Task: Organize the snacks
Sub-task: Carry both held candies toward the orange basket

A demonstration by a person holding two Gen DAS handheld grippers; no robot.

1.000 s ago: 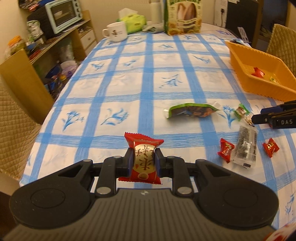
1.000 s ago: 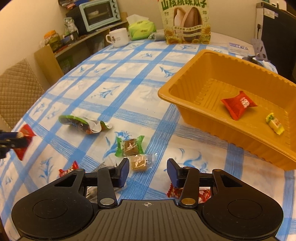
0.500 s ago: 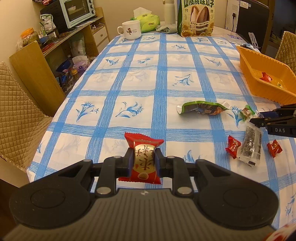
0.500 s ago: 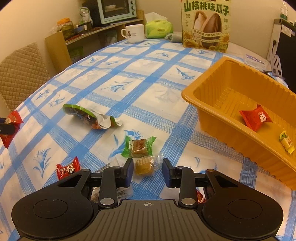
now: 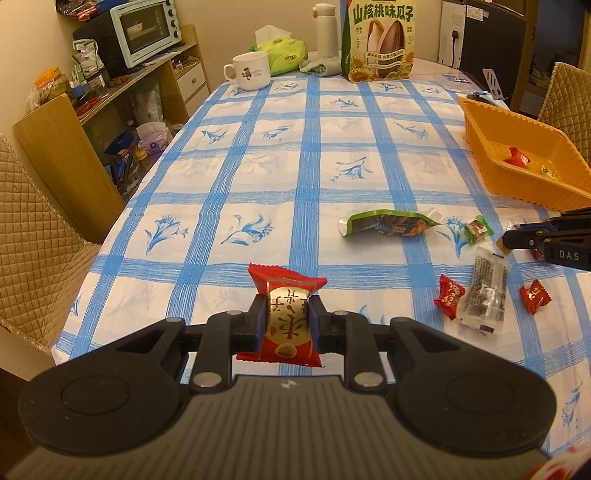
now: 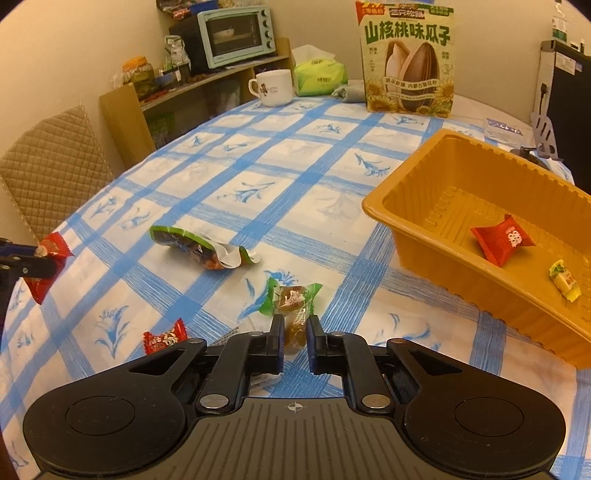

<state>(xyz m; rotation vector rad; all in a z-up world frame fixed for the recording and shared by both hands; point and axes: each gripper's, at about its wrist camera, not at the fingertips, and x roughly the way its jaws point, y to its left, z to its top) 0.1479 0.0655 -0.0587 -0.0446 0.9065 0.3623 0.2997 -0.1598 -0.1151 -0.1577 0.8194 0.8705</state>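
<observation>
My left gripper (image 5: 287, 320) clenches a red snack packet (image 5: 286, 317) above the bench (image 5: 258, 184). My right gripper (image 6: 295, 338) pinches a clear-wrapped brown candy (image 6: 294, 326) beside the orange tray (image 6: 424, 192).

A white mug (image 5: 248, 70) and a green tissue pack (image 5: 282, 55) are seen at the far end of the blue-checked surface (image 5: 258, 177). A mint toaster oven (image 5: 146, 31) is set on a wooden shelf (image 5: 168, 64), and a quilted chair (image 6: 51, 166) is placed beside the surface.
</observation>
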